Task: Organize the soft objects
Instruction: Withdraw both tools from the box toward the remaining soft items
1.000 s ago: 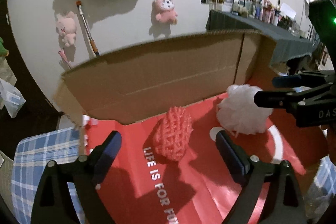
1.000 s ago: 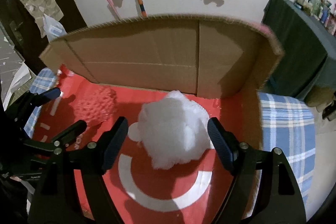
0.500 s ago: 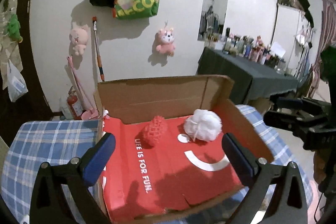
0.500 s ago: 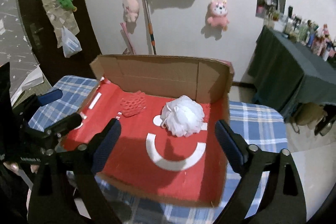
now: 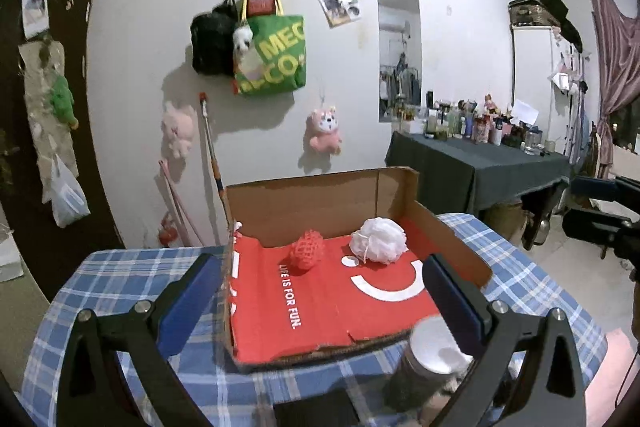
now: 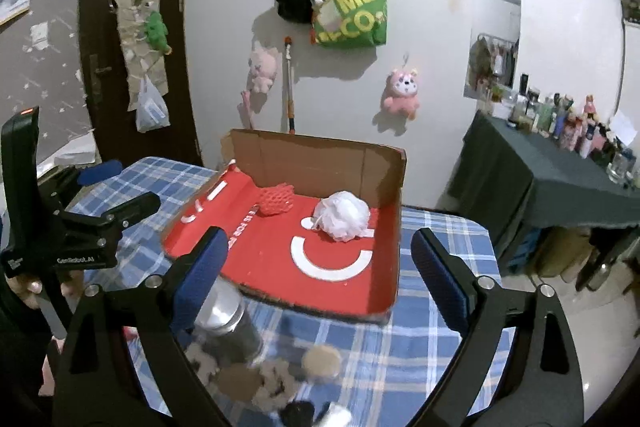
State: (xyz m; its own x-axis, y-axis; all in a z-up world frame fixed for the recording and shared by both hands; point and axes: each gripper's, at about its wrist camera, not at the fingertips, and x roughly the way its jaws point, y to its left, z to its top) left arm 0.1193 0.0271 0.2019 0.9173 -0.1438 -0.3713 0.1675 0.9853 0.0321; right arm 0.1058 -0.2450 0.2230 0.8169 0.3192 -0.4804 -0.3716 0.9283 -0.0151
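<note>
A red mesh ball (image 5: 307, 254) (image 6: 276, 201) and a white bath pouf (image 5: 379, 241) (image 6: 342, 215) lie side by side at the back of an open cardboard box (image 5: 320, 195) (image 6: 320, 163) with a red floor. My left gripper (image 5: 318, 277) hangs open above the box's near edge, well short of both, with nothing between its fingers. My right gripper (image 6: 318, 247) is also drawn back from the box with nothing in it, and its jaws are still opening. Each gripper shows at the edge of the other's view: left gripper (image 6: 120, 187), right gripper (image 5: 588, 205).
The box sits on a table with a blue plaid cloth (image 5: 120, 279). A jar with a metal lid (image 5: 432, 359) (image 6: 224, 315) and small round items (image 6: 322, 361) stand in front of the box. A dark table with bottles (image 5: 480, 163) is at the right.
Both grippers have pulled back and up out of the box, so the whole box and table now show. The red ball and the white pouf stay on the box floor. The right jaws have widened.
</note>
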